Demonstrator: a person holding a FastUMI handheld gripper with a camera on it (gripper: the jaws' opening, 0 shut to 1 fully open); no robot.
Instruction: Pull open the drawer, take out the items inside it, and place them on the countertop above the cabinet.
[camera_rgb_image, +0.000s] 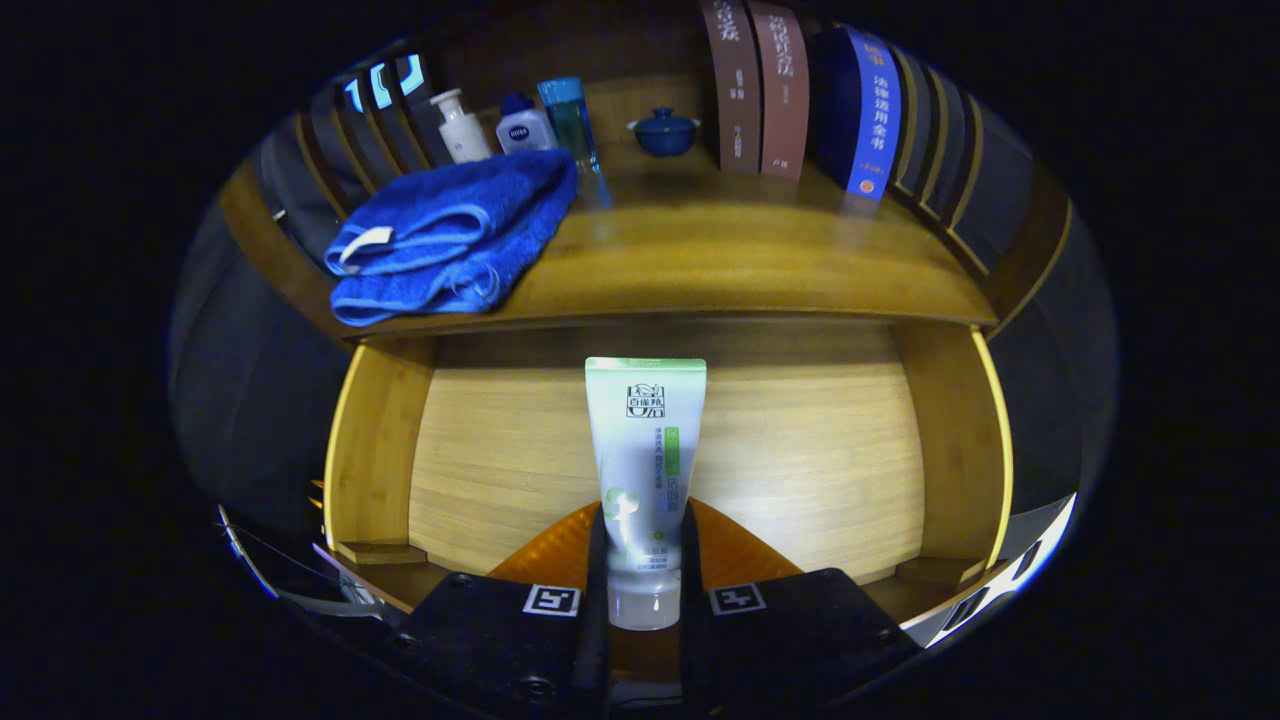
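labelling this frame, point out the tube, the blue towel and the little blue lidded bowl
tube (645, 450): gripper view, on its printed front, above where the fingers (597, 560) press both sides.
blue towel (450, 235): gripper view, middle of the folded stack on the countertop.
blue lidded bowl (664, 133): gripper view, on its body, beyond the towel.

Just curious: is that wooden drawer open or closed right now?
Open. The drawer is pulled out below the countertop, its wooden floor showing. The claw is shut on a tube above it.
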